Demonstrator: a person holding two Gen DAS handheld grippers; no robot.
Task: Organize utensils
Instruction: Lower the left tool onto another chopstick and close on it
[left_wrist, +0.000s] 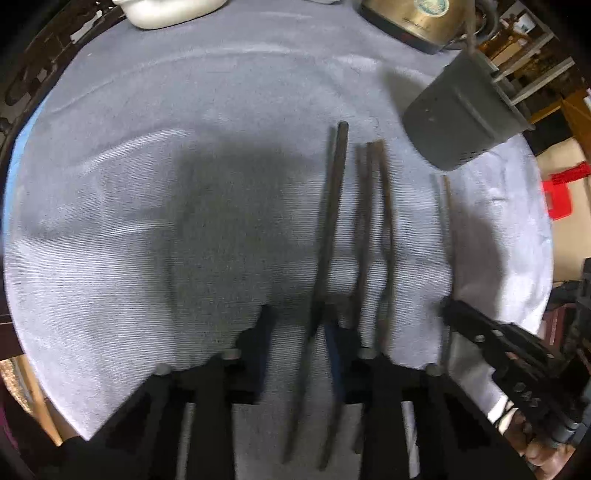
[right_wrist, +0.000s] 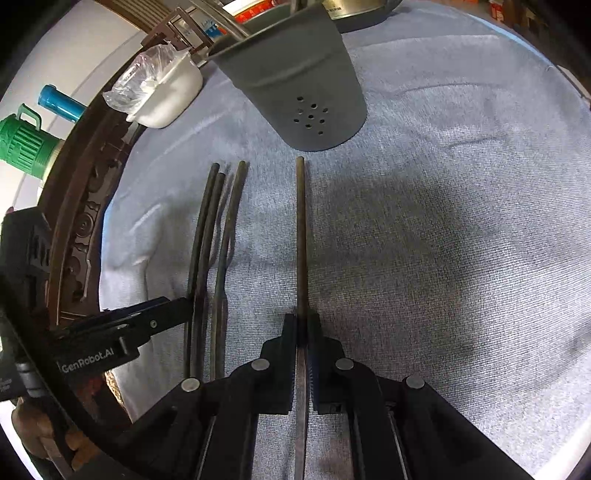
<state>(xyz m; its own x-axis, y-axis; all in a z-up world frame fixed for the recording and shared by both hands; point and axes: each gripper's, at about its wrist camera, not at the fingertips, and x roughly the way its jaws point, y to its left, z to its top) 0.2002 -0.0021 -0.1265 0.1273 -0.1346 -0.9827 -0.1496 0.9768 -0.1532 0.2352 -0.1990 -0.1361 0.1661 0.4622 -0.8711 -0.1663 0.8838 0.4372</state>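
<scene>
Several dark chopsticks lie side by side on the grey cloth (right_wrist: 443, 221). My right gripper (right_wrist: 303, 325) is shut on one chopstick (right_wrist: 301, 229) that points at the dark grey perforated utensil holder (right_wrist: 295, 92). My left gripper (left_wrist: 301, 321) straddles another chopstick (left_wrist: 332, 206); a gap shows between its left finger and the stick, and the picture is blurred. Two more chopsticks (left_wrist: 376, 221) lie just right of it. In the left wrist view the right gripper (left_wrist: 448, 310) comes in from the right, below the holder (left_wrist: 461, 114). The left gripper (right_wrist: 184, 304) touches the leftmost chopsticks (right_wrist: 201, 258).
A white container (right_wrist: 166, 96) with a plastic bag sits at the cloth's far edge, a golden kettle (left_wrist: 413, 18) beside the holder. A green flask (right_wrist: 26, 144) and a blue tube (right_wrist: 61, 101) stand beyond the carved dark table rim (right_wrist: 74, 236). A red object (left_wrist: 559, 192) lies off the table.
</scene>
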